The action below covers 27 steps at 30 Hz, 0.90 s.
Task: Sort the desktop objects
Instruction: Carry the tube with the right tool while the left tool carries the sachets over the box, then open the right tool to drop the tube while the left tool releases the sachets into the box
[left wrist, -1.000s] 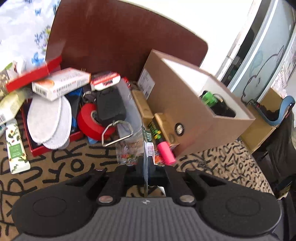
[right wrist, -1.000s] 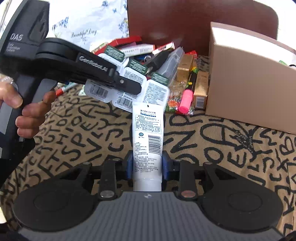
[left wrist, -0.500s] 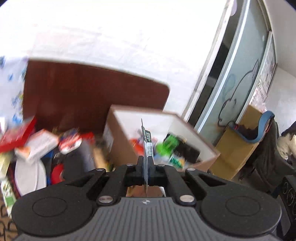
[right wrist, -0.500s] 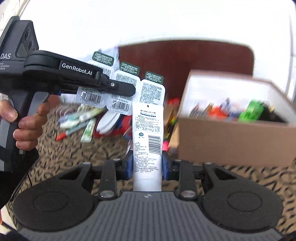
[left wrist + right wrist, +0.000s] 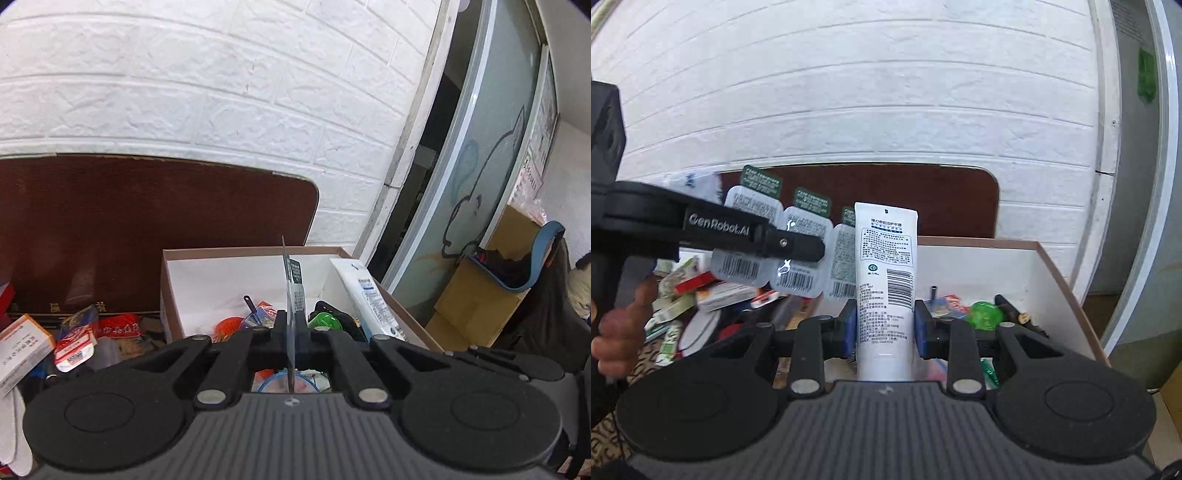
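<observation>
My left gripper (image 5: 291, 325) is shut on a flat blister pack (image 5: 293, 291), seen edge-on, held above the open cardboard box (image 5: 168, 291). In the right wrist view the same left gripper (image 5: 816, 251) holds the blister pack (image 5: 768, 254) of several white cups with green tabs. My right gripper (image 5: 885, 325) is shut on a white tube (image 5: 886, 273) with a barcode, upright over the box (image 5: 1056, 273). The tube also shows in the left wrist view (image 5: 369, 295). The box holds a green round item (image 5: 987, 314) and other small things.
A pile of small boxes and packets (image 5: 40, 343) lies left of the box on a patterned cloth (image 5: 613, 435). A dark brown board (image 5: 110, 229) leans on the white brick wall (image 5: 184, 92). A glass door (image 5: 480, 166) is at the right.
Both grippers rose with their loads and moved forward from the patterned cloth to above the open box. The views tilted up toward the wall.
</observation>
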Available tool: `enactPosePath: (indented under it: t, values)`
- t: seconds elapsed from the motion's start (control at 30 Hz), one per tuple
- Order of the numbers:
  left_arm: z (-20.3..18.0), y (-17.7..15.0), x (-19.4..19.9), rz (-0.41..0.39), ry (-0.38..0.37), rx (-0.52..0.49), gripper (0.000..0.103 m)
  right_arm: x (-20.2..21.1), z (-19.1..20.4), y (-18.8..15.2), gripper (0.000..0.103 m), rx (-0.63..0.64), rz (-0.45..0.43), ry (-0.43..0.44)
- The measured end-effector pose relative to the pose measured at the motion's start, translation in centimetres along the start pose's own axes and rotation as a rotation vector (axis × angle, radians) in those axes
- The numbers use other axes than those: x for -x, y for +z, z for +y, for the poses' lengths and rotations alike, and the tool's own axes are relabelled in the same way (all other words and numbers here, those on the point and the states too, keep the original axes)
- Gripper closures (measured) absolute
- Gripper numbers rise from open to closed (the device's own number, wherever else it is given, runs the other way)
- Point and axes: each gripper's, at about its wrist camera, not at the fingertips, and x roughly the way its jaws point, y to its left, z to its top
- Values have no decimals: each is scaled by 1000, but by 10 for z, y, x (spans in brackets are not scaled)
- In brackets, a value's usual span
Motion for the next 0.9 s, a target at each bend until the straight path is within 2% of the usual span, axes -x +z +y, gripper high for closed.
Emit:
enactPosePath:
  t: [0.27, 0.47, 0.73, 0.8, 0.83, 0.87, 0.9]
  values:
    - [4, -8, -59, 73, 39, -3, 103, -60, -43, -3, 73, -46, 77, -46]
    - [7, -22, -91, 135, 61, -32, 103, -92, -49, -24, 73, -42, 185, -35]
    - [11, -31, -107, 177, 83, -61, 103, -116, -48, -36, 72, -20, 267, -39]
    - [11, -29, -103, 165, 62, -48, 86, -119, -49, -35, 71, -22, 289, -38]
    - [12, -28, -99, 155, 48, -42, 57, -119, -49, -35, 70, -22, 287, -36]
    - [11, -26, -95, 139, 34, -40, 39, -116, -49, -34, 67, -23, 277, -37]
    - [10, -25, -90, 112, 10, -49, 34, -113, -50, -31, 52, -27, 265, -45]
